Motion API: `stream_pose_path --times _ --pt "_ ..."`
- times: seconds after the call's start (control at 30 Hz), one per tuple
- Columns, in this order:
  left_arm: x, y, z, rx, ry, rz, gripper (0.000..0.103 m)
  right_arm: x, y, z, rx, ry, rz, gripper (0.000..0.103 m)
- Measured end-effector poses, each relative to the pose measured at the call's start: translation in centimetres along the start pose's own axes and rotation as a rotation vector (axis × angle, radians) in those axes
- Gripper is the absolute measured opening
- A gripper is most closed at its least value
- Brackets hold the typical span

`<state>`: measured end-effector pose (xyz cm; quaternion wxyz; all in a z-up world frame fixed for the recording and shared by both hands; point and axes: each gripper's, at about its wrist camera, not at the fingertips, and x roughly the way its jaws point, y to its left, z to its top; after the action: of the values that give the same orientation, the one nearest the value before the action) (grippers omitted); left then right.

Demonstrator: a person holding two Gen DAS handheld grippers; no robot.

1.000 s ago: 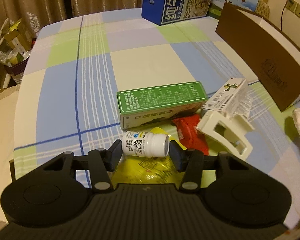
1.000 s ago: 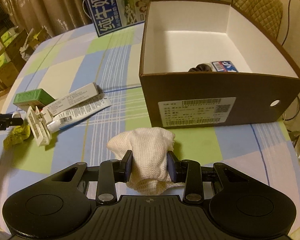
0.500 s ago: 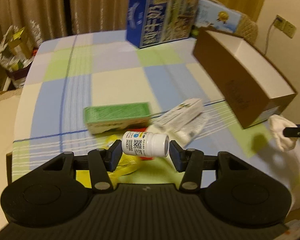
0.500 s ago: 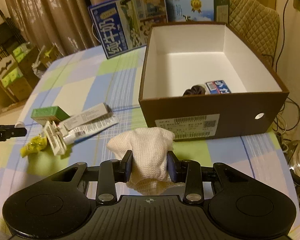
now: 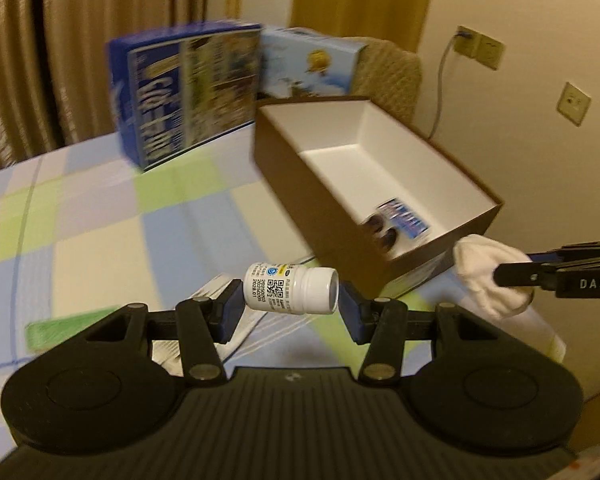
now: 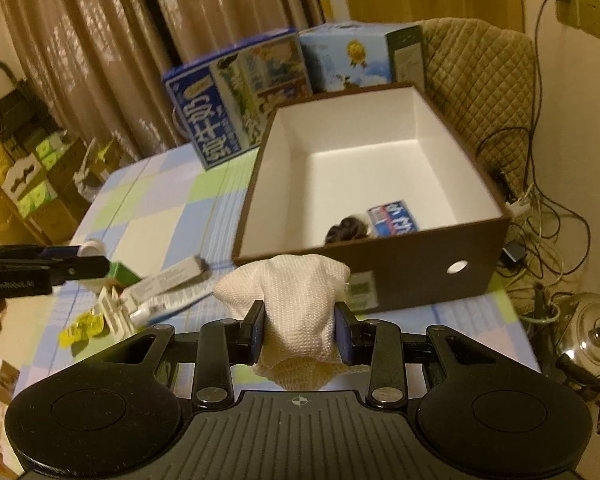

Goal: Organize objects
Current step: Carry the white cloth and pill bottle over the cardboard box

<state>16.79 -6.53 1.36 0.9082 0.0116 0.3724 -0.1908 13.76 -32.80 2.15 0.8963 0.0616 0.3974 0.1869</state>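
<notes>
— Where's the pill bottle (image 5: 290,289)?
— Centre of the left wrist frame, lying sideways, cap toward the right, clamped between the pads of the left gripper (image 5: 290,307) and held in the air above the checked counter (image 5: 100,240).
— And the white cloth (image 6: 294,316)?
— Pinched in the right gripper (image 6: 299,340), bunched above its fingers (low centre of the right wrist frame). In the left view that gripper reaches in level from the right edge.
— The brown box (image 6: 420,272)?
— Open, white inside, just beyond the cloth; a blue packet (image 6: 392,219) and a dark item (image 6: 346,230) lie in its near corner. Green carton (image 6: 122,273), tubes (image 6: 168,288) and yellow wrapper (image 6: 82,326) sit at lower left.
</notes>
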Motion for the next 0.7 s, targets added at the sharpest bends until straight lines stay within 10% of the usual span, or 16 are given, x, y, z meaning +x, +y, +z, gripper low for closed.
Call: stream_pose_path --times 0.7 --pt "13.5 -8.3 10.2 0.066 0.027 -0.018 0.046 6.3 -8.6 10.0 0.004 -0.032 0.01 0.033"
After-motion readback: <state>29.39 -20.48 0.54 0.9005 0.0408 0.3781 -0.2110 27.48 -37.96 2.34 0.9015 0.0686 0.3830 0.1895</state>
